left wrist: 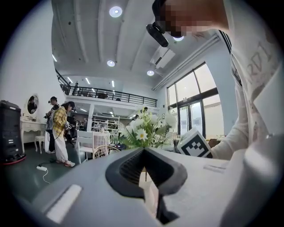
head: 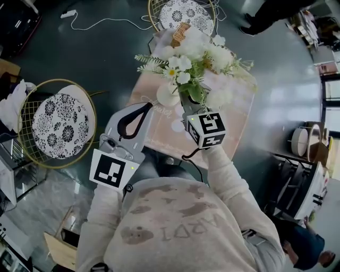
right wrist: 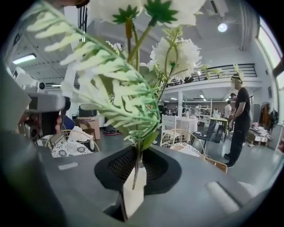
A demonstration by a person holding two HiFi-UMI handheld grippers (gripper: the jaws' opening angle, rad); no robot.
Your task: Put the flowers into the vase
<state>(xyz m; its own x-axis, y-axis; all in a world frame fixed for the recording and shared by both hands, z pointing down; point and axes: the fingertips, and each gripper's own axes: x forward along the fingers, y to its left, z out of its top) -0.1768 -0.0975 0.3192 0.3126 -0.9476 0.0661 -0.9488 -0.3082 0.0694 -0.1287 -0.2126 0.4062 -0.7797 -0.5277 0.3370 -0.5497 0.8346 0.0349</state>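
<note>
A bunch of white flowers with green fern leaves hangs over the pink table, stems down in my right gripper. In the right gripper view a thin stem runs between the closed jaws, and the leaves fill the view above. My left gripper is to the left of the bunch at the table's near edge; its tips meet with nothing held. From the left gripper view the flowers show ahead. A white rounded shape lies under the blooms; vase or bloom, I cannot tell.
Two round wire chairs with patterned cushions stand by the table, one at the left and one beyond it. A white cable lies on the dark floor. Shelving is at the right. People stand further off.
</note>
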